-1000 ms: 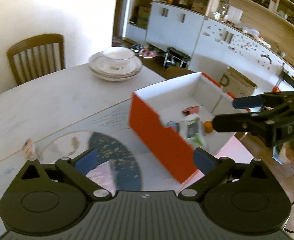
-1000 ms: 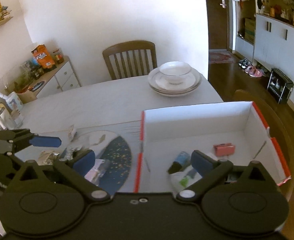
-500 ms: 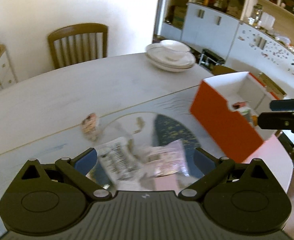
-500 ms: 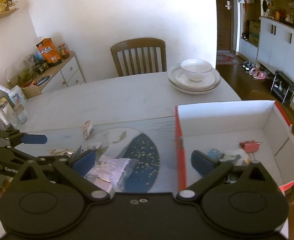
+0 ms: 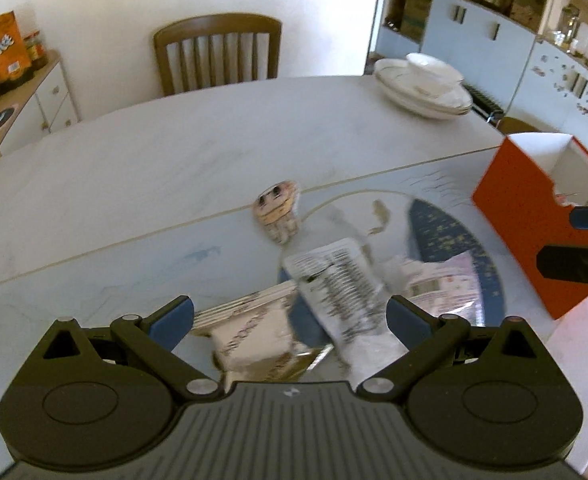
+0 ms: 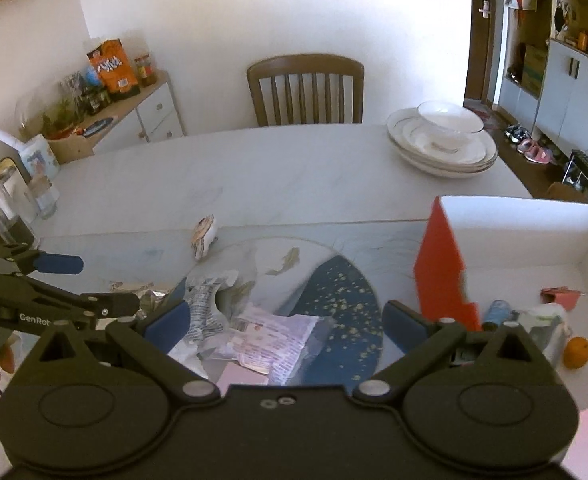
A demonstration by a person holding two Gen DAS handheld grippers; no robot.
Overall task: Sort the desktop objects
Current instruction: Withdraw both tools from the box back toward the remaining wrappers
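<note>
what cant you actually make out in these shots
- Print on the wrappers: left wrist view, motion blur.
- Box contents: right wrist view, partly behind the right gripper; in the left wrist view the wall hides them.
- Left gripper: open; whether it touches the wrappers is unclear.

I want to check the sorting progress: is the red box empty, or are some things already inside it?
Not empty. Inside the red box lie an orange, a pink clip and a blue tube.

A: Background? White wall (image 6: 294, 8), wooden chair (image 6: 305, 89) behind pale marble table (image 5: 213, 160).
B: Noted. Low sideboard (image 6: 133, 120) left, grey-blue cabinets (image 6: 574, 92) right, dark wood floor (image 6: 534, 176), bright daylight.
</note>
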